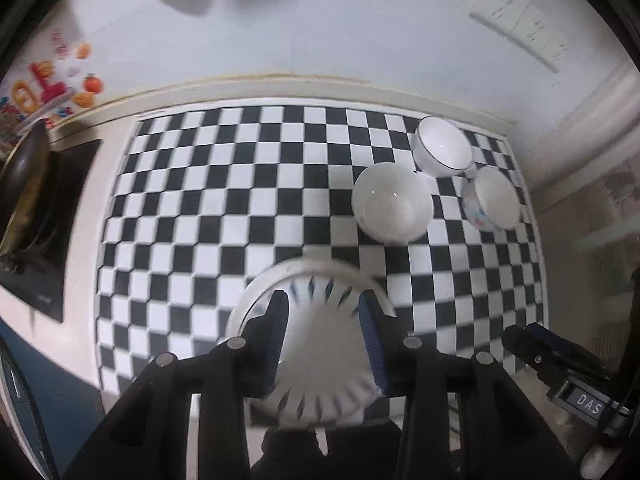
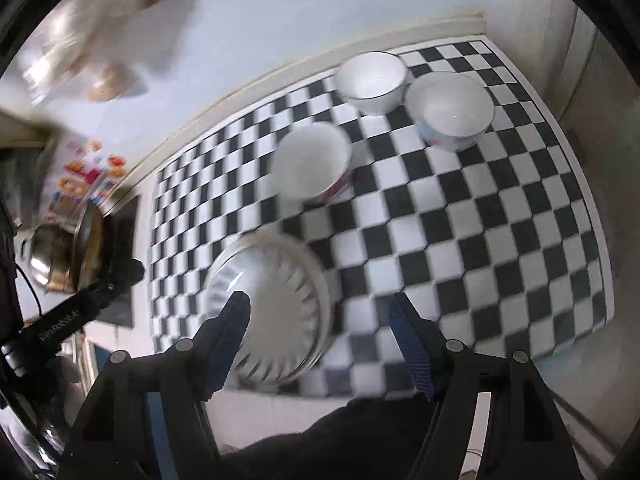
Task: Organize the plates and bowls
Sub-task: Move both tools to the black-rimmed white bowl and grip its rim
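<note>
We have the left gripper spread loosely around the plate stack and the right gripper wide open, empty, so a hasty pinch could slide the stack off the checkered mat edge.

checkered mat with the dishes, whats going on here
A person with a gripper in each hand is sorting dishes on the black-and-white checkered mat. Three white bowls are grouped at its far corner. The white plate with blue dashes lies at the near edge, framed by the left gripper. The right gripper is open and empty beside it.
</note>
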### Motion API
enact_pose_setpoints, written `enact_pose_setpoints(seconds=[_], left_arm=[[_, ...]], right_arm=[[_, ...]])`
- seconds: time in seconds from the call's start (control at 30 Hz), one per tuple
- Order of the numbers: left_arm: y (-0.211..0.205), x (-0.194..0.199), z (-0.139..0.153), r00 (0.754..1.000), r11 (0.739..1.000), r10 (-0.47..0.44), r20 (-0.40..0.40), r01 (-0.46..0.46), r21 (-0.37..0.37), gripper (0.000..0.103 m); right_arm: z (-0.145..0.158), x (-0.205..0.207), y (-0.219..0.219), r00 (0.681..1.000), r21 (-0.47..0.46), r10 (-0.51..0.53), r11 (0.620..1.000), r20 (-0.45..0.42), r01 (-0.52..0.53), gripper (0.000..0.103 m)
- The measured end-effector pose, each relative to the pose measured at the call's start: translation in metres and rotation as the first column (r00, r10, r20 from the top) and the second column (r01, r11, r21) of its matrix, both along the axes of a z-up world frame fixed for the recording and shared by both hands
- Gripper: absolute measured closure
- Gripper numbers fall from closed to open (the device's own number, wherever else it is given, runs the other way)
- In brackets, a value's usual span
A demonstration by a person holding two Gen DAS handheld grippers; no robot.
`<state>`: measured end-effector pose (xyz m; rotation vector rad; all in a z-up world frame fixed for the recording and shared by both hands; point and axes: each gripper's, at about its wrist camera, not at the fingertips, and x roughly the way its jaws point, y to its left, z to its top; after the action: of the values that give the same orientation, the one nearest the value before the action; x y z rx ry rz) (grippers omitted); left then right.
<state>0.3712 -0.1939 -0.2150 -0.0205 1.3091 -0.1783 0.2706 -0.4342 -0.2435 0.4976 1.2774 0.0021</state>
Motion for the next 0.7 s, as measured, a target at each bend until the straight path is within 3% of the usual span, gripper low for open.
enact_pose_setpoints(seconds=[0.2, 0.4, 0.53, 0.57, 0.6, 0.63, 0.7], left_arm=[[-0.035, 0.083, -0.066, 0.989, 1.0, -0.002, -0.15, -0.002, -0.025, 0.069], [-0.055, 0.137, -0.132, 0.959, 1.0, 0.004, -0.282, -0.008, -0.014, 0.07], [-0.065, 0.149, -0.151, 0.953, 1.0, -0.019, -0.302, 0.016, -0.013, 0.07], [-0.067, 0.152, -0.155, 0.952, 1.0, -0.027, -0.305, 0.024, -0.014, 0.076], [-0.068, 0.153, -0.159, 0.95, 0.999, -0.032, -0.312, 0.03, -0.013, 0.083], [-0.069, 0.155, -0.163, 0.946, 0.999, -0.038, -0.321, 0.033, -0.02, 0.084], [-0.07, 0.155, -0.169, 0.944, 0.999, -0.041, -0.329, 0.034, -0.027, 0.09]], right_arm=[[-0.058, 0.087, -0.037, 0.996, 0.046, 0.03, 0.999, -0.081, -0.027, 0.03], [-0.117, 0.158, -0.036, 0.978, 0.073, 0.118, 0.992, -0.172, -0.107, 0.032], [-0.147, 0.183, -0.032, 0.965, 0.099, 0.145, 0.987, -0.22, -0.126, 0.043], [-0.155, 0.189, -0.031, 0.962, 0.102, 0.143, 0.987, -0.233, -0.122, 0.045], [-0.16, 0.192, -0.03, 0.96, 0.107, 0.144, 0.987, -0.242, -0.121, 0.053], [-0.165, 0.194, -0.028, 0.957, 0.111, 0.147, 0.986, -0.249, -0.122, 0.068], [-0.174, 0.199, -0.026, 0.952, 0.138, 0.152, 0.983, -0.266, -0.118, 0.081]])
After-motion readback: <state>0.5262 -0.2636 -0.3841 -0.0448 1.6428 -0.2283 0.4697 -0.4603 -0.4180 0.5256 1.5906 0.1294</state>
